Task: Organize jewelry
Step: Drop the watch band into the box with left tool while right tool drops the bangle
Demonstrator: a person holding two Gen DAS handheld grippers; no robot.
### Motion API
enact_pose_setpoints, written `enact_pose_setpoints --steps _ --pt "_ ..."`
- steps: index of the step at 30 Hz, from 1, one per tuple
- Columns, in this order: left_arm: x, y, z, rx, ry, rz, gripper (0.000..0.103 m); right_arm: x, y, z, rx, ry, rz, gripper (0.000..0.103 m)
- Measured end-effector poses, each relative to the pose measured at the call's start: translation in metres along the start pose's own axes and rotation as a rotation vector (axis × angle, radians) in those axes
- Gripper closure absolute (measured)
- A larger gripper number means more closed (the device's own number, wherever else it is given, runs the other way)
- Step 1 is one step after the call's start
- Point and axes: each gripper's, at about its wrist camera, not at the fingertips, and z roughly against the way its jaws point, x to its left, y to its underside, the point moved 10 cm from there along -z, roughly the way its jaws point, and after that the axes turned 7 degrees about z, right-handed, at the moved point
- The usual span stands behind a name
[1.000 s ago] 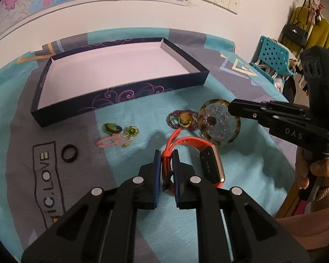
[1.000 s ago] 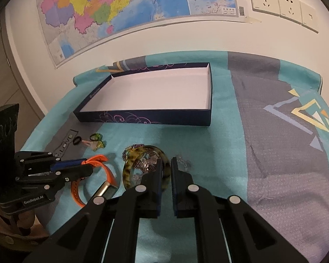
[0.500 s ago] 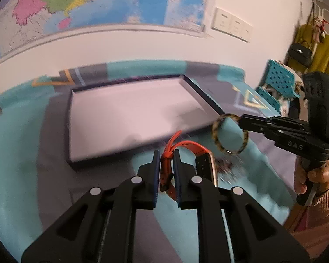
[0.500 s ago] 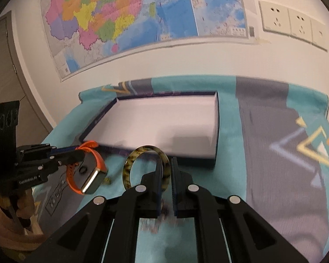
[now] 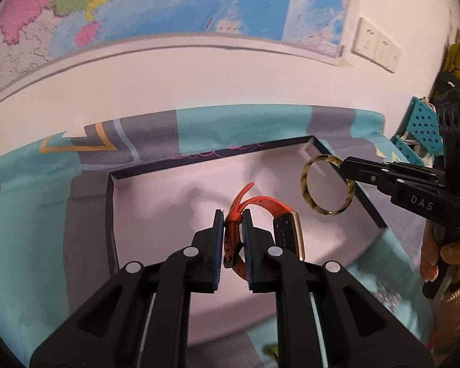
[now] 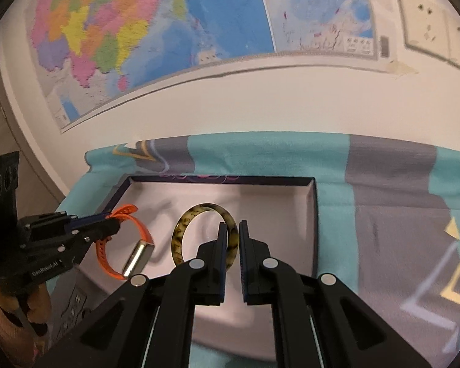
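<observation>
- so the left gripper (image 5: 233,217) is pinching the strap of an orange watch (image 5: 273,214), watch hanging in the air over the box (image 5: 110,214), near the middle of it
- right gripper (image 6: 232,230) is clamped on a speckled brown bangle (image 6: 181,236), also up in the air above the box, toward its right side
- progress-wise I'd say we're early: both pieces are picked up and carried over the box, neither is let go
- the box itself is a shallow dark tray with a white floor, and as far as I can see nothing's lying in it
- left to do: drop these two in, then go back for the rest; there's something small and sparkly (image 5: 386,291) on the blue cloth (image 5: 30,245) by the near right corner, too blurry to name
</observation>
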Motion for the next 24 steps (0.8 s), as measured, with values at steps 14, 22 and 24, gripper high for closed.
enact_pose_setpoints --steps 14,22,24 --pt "0.03 -0.023 -0.067 0.094 -0.054 0.06 0.091 -0.015 -0.008 -0.067 0.109 0.041 -0.047 0.097" --pt "0.04 -0.029 -0.084 0.136 -0.103 0.12 0.091 -0.019 -0.009 -0.076 0.14 0.075 -0.052 0.097" --pt "0.042 -0.031 -0.087 0.148 -0.112 0.144 0.091 -0.019 -0.01 -0.079 0.14 0.081 -0.055 0.095"
